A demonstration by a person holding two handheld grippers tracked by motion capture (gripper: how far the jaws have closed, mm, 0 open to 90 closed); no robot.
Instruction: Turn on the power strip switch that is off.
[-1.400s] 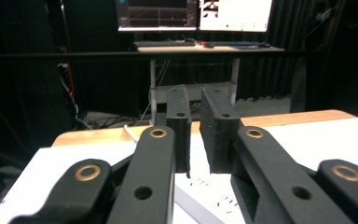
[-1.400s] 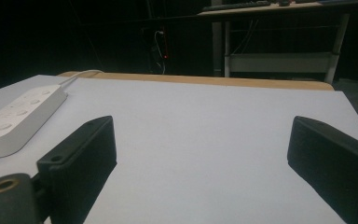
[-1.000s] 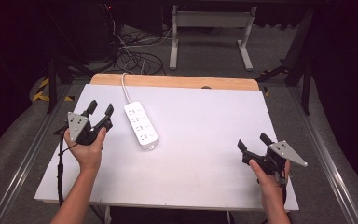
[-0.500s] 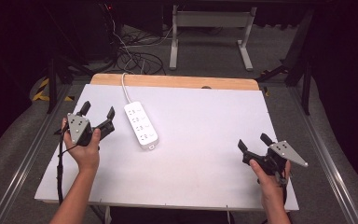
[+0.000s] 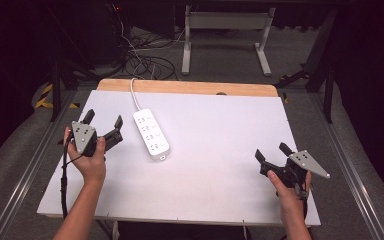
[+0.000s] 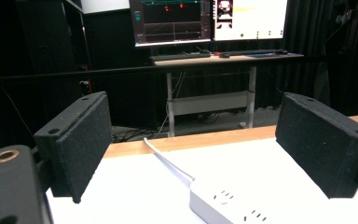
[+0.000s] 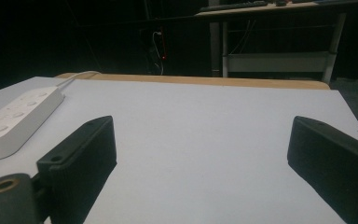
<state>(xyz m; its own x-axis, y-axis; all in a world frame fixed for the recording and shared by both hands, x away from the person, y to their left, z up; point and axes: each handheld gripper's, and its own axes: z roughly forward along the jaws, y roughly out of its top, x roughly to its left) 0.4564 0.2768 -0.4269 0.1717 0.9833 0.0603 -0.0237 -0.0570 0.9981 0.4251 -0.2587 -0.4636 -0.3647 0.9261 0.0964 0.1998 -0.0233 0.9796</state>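
At the left edge of the white table [image 5: 215,165], the left gripper [image 5: 103,126] is held in the person's left hand [image 5: 91,162], its grey three-cornered plate facing up and its cable trailing down along the forearm. Its jaws stand wide apart and have just been opening, with nothing between them; in the left gripper view the two black pads [image 6: 86,140] frame bare table and the near end of the power strip, without touching it.

The white power strip [image 5: 151,133] lies flat on the table just to the right of that gripper's jaws, near but apart from them. It runs lengthwise away from the person, and its white cord [image 5: 134,92] leaves the far end and goes over the wooden back edge of the table [image 5: 190,87]. In the left gripper view the strip [image 6: 223,203] sits low between the jaws and a little ahead of them, with the cord [image 6: 168,161] running off toward the far edge.

Well to the right of the strip, across a broad stretch of table top, the right gripper [image 5: 274,156] is held in the right hand [image 5: 287,187] near the table's right front corner. Its jaws are also spread apart and hold nothing. In the right gripper view the strip [image 7: 16,119] lies far off to the left of the left-hand jaw, well apart from it.

Beyond the table, the left gripper view shows a desk with monitors [image 6: 207,21].
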